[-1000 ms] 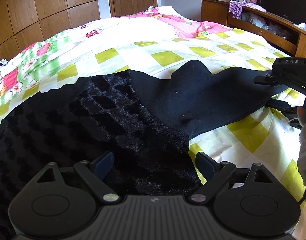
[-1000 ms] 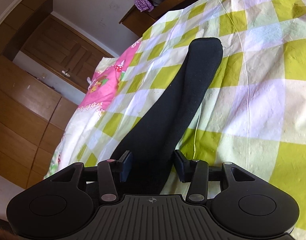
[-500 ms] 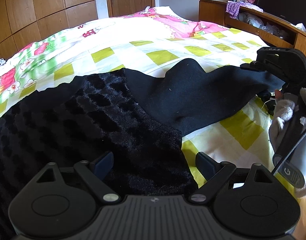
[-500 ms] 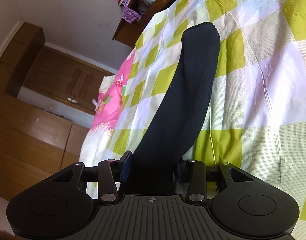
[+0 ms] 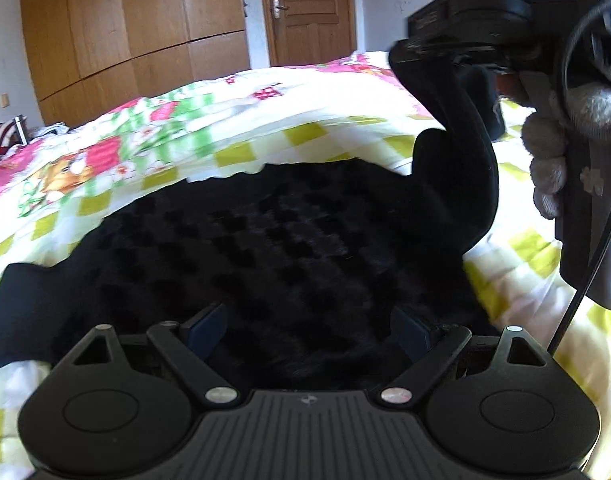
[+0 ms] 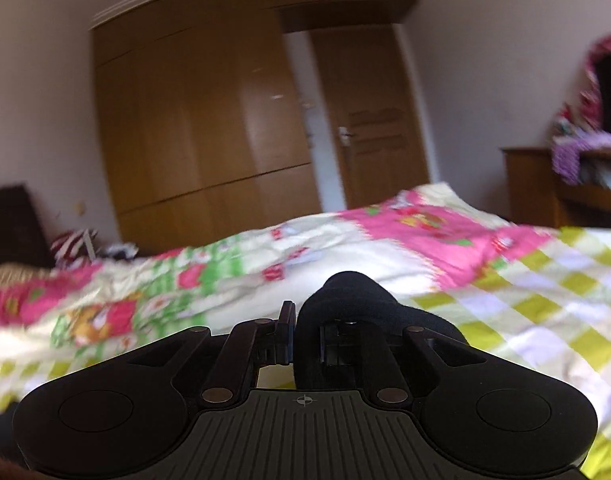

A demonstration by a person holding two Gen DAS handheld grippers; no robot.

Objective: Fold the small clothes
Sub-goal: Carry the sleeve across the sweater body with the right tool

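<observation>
Checked bedspread [image 5: 305,136] under black garment [image 5: 289,248]; wooden wardrobe [image 6: 201,120] behind

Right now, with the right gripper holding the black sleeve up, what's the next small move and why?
Probably carry the sleeve across and lay it on the garment's textured body. The right gripper is shut on it and lifted, while the left gripper hovers open over the body.

The left hand-held gripper [image 5: 307,330] sits low with its 2 fingers spread wide. The right hand-held gripper [image 6: 305,336] is raised and level, its 2 fingers pinched together on black cloth [image 6: 345,292]. A gloved hand [image 5: 553,152] grips its handle.
</observation>
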